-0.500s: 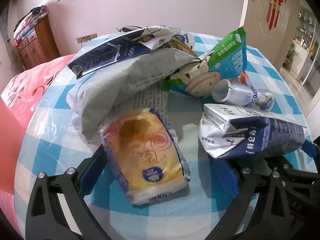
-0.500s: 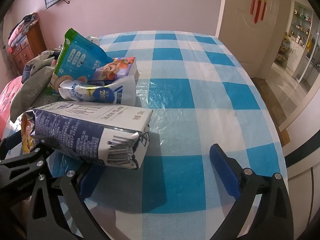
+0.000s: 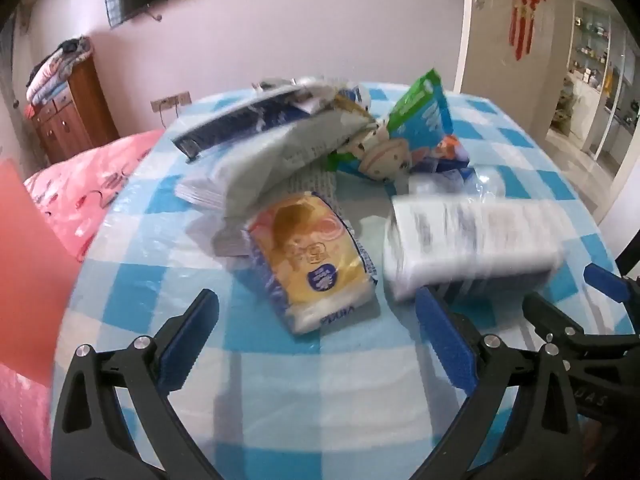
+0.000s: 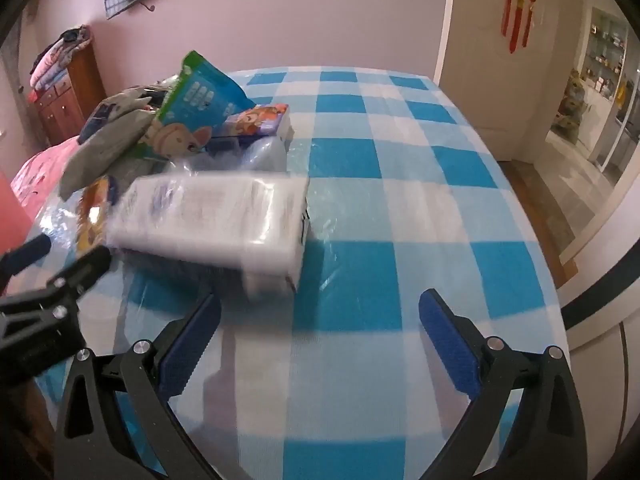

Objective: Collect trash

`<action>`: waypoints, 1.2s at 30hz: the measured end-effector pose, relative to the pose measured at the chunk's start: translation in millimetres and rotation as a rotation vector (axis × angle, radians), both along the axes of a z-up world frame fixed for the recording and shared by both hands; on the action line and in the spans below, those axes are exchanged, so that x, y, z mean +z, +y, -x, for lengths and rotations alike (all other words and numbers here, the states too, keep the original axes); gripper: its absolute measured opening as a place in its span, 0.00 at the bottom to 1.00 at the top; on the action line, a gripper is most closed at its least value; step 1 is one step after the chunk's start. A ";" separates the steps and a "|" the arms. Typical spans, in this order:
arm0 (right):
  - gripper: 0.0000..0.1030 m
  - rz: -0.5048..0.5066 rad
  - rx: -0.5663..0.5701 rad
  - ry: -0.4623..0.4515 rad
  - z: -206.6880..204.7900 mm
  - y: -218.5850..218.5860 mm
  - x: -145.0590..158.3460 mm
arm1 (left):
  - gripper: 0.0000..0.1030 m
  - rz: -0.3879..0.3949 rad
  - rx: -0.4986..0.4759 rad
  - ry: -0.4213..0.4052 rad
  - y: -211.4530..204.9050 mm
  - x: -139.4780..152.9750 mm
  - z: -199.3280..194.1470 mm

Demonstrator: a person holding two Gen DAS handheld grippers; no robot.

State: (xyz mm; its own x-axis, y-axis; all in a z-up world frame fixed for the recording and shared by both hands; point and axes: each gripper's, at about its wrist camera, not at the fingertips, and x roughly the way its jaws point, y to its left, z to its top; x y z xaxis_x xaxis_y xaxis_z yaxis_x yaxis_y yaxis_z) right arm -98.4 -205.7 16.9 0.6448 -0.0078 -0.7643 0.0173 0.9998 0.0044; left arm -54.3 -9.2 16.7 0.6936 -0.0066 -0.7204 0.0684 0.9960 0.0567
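Both claws spread wide and empty above a heap of packaging on the checked table [image 4: 384, 168].

The white milk carton [image 4: 216, 220], blurred, lies at twelve o'clock of the right claw [image 4: 320, 344]; it is probably best straddled across its narrow faces before closing, since the thin card may dent. At twelve o'clock of the left claw [image 3: 316, 340] a soft, glossy yellow tissue pack [image 3: 312, 256] lies; crinkled foil pouches [image 3: 400, 140] are piled beyond.
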 end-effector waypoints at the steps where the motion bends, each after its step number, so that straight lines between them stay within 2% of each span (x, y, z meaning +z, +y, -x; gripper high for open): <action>1: 0.95 -0.001 -0.001 -0.008 2.9 -1.2 2.0 | 0.96 -0.002 -0.002 -0.010 -0.9 4.5 8.4; 9: 0.95 0.008 -0.010 -0.138 36.4 3.3 43.5 | 0.96 0.034 -0.029 -0.059 9.9 34.3 39.7; 19: 0.95 0.006 0.037 -0.332 71.2 22.3 99.7 | 0.96 0.022 -0.023 -0.163 29.6 76.0 57.0; 27: 0.95 -0.010 0.033 -0.361 85.1 24.5 118.3 | 0.96 0.025 -0.022 -0.208 39.3 92.7 72.2; 36: 0.95 -0.018 0.036 -0.367 91.4 22.8 126.3 | 0.96 0.022 -0.021 -0.227 41.7 99.4 79.8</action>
State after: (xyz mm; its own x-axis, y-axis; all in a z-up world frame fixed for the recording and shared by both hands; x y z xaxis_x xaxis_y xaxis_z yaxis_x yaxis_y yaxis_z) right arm -189.9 -182.9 143.1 0.8758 0.0315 -0.4817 -0.0240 0.9995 0.0218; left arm -134.0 32.5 116.1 0.8371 -0.0365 -0.5458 0.0770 0.9957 0.0516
